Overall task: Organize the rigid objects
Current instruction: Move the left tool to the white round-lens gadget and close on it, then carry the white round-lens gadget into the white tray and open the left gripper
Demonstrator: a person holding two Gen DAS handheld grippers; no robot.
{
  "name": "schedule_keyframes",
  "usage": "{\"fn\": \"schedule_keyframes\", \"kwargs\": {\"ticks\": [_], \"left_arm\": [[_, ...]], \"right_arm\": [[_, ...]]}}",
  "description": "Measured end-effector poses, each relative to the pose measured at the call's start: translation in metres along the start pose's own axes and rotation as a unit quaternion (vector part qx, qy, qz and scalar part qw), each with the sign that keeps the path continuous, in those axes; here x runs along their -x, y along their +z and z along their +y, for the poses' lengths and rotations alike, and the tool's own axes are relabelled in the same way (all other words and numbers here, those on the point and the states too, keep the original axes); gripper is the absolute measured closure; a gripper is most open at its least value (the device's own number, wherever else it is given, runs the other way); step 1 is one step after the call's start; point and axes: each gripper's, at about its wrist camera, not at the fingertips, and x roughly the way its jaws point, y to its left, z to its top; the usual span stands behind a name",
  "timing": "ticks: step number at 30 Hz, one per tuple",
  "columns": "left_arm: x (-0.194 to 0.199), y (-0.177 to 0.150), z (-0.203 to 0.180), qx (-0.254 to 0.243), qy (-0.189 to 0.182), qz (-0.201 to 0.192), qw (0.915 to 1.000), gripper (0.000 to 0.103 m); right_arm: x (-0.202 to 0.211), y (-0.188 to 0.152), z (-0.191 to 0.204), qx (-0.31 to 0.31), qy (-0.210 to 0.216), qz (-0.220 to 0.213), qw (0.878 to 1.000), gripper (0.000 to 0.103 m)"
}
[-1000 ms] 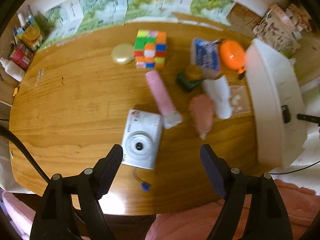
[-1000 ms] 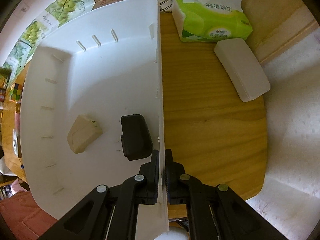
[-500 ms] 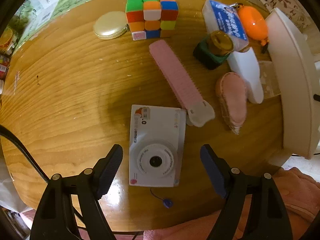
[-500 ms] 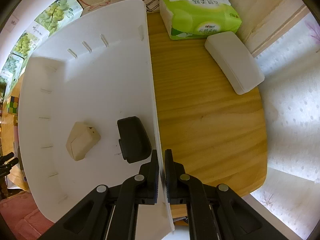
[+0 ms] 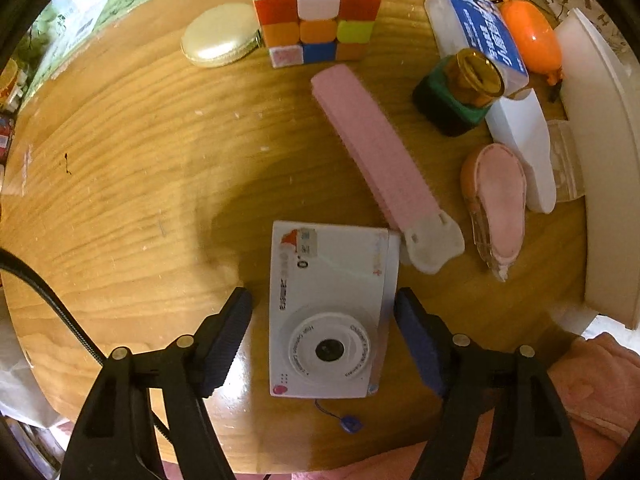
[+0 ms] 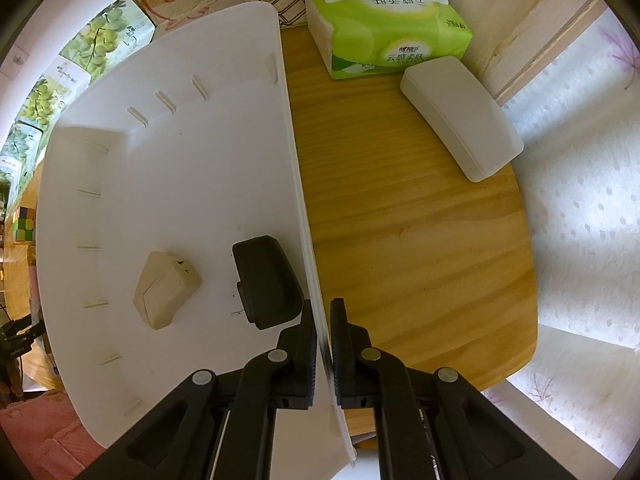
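A white compact camera [image 5: 328, 264] lies lens up near the front edge of the wooden table [image 5: 120, 160]. My left gripper [image 5: 322, 308] points down over it with a finger on each side. Its jaws are closing, and a gap still shows between the left pad [image 5: 236, 320] and the camera. My right gripper [image 6: 324, 312] is shut on the right wall of the white bin [image 6: 180, 168]. A black charger [image 6: 266, 280] and a beige box [image 6: 166, 290] lie in the bin.
Behind the camera lie a pink comb [image 5: 372, 148], a colour cube [image 5: 316, 12], a gold compact [image 5: 220, 36], a green bottle [image 5: 456, 96], a blue box [image 5: 480, 28], an orange case [image 5: 530, 38] and a pink brush [image 5: 498, 204]. Right of the bin are a tissue pack [image 6: 384, 20] and a white case [image 6: 460, 116].
My left gripper has come down over the camera, and its jaws have narrowed around it. The right gripper stays clamped on the bin wall.
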Motion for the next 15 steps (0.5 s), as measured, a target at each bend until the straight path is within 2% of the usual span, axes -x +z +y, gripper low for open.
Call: {"fn": "schedule_keyframes", "kwargs": {"ticks": [4,7,11,15], "left_arm": [[0.003,0.008,-0.003,-0.004,0.004,-0.009,0.9999,0.041],[0.004,0.010,-0.001,0.007,0.001,-0.014,0.9999,0.042],[0.008,0.028,0.002,0.008,0.002,-0.013,0.9999,0.042],[0.011,0.027,0.003,0.025,0.002,-0.007,0.9997,0.042]], "right_arm": [[0.002,0.001,0.000,0.001,0.000,0.000,1.000,0.097],[0.001,0.001,-0.001,0.001,-0.001,-0.002,1.000,0.096],[0.000,-0.004,-0.004,-0.009,0.003,-0.009,1.000,0.096],[0.002,-0.007,-0.008,-0.014,0.005,-0.013,1.000,0.096]]}}
